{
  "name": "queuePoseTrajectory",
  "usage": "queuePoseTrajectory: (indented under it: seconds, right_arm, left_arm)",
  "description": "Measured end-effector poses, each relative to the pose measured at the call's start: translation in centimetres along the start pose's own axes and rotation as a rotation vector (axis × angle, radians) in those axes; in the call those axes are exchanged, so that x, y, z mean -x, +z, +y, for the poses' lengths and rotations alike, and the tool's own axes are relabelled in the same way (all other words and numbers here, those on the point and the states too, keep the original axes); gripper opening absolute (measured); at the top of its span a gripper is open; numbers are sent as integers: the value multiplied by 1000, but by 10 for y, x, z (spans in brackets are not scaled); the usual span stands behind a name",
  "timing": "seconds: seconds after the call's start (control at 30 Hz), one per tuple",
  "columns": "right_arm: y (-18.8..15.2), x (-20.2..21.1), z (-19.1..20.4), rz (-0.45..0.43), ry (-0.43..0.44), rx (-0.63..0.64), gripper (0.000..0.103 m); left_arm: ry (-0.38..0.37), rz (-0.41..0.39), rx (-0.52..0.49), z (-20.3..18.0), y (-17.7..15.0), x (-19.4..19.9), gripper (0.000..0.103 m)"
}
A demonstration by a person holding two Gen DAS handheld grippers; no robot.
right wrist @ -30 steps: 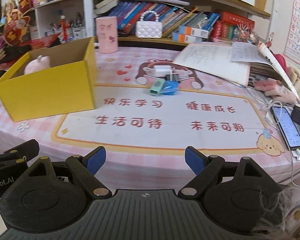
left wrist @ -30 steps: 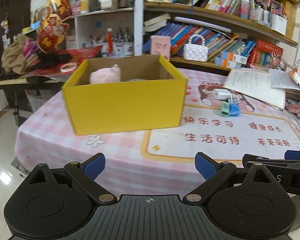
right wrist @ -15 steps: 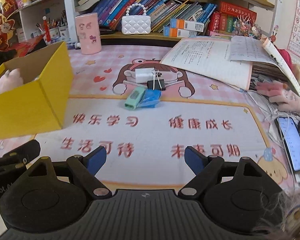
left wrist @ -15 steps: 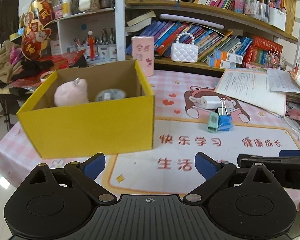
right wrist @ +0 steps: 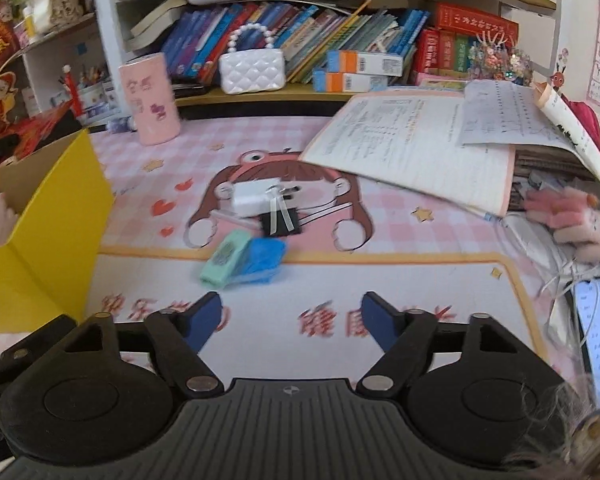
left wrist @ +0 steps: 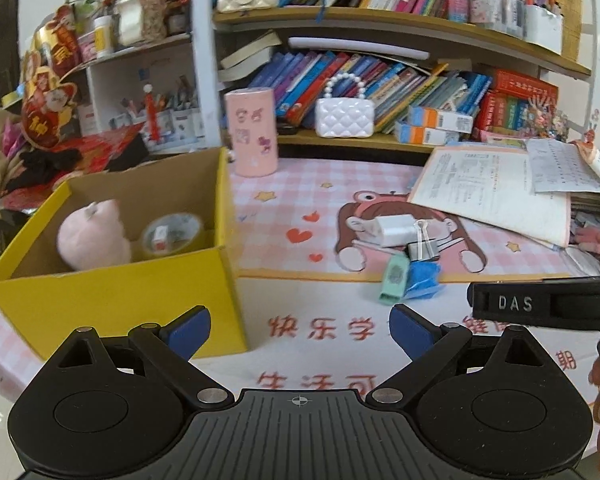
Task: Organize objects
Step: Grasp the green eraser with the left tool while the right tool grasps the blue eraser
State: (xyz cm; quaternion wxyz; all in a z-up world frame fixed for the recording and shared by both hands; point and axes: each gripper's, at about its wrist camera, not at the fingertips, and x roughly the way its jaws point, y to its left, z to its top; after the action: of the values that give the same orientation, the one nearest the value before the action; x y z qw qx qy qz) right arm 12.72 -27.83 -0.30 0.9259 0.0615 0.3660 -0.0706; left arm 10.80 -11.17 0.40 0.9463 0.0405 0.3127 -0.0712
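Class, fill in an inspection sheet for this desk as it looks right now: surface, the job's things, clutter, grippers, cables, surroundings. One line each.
Surface: pink checked tablecloth with a cartoon print and red characters.
Job's things: open yellow cardboard box holding a pink plush toy and a tape roll; on the cloth, a white charger block, black binder clip, mint green case and crumpled blue wrapper, clustered together.
Clutter: open workbook, loose sheets, pink cylindrical tin.
Grippers: left gripper open, empty; right gripper closing, nothing between its fingers.
Cables: white cable by a smartphone at the right edge.
Surroundings: bookshelves, white quilted handbag.
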Motion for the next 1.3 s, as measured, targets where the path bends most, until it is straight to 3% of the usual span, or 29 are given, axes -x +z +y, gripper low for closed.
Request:
queuePoseTrajectory:
  seconds: [0.1,0.17,0.3,0.43,0.67,0.77,0.93,1.03,1.3]
  right_arm:
    - [7,-11,-17,13,2,-25,50]
    - [10,-16,-27,22,26,-51,42]
    - [18,-27,-42,26,37,-69,42]
    - [27,-35,-50,20,51,-63,42]
    - [33,-41,-60,4,25,-35,42]
    - [33,-44,-67,16,21,-33,42]
    - [33,-45,-72,15,20,-46,42]
    - [34,-46,-73,17,23,-60,42]
    - [33,-65,-58,50,97,2,46]
  left_arm:
    - [-27,9,-25,-11,3,-8,95]
    - [-46,27,-40,-19,5,-15,86]
    - [-86,74,-41,-31,10,-36,69]
    - [-116,118,-53,-41,12,-64,44]
    - [-139,139,-67,-59,28,-116,42]
    - [-105,186,-61,-65,31,-139,40]
    - [-129,237,-113,-79,30,-161,39]
    - [-148,220,-115,-81,30,-164,22]
    - [-106,195,-31,-42,29,-123,23]
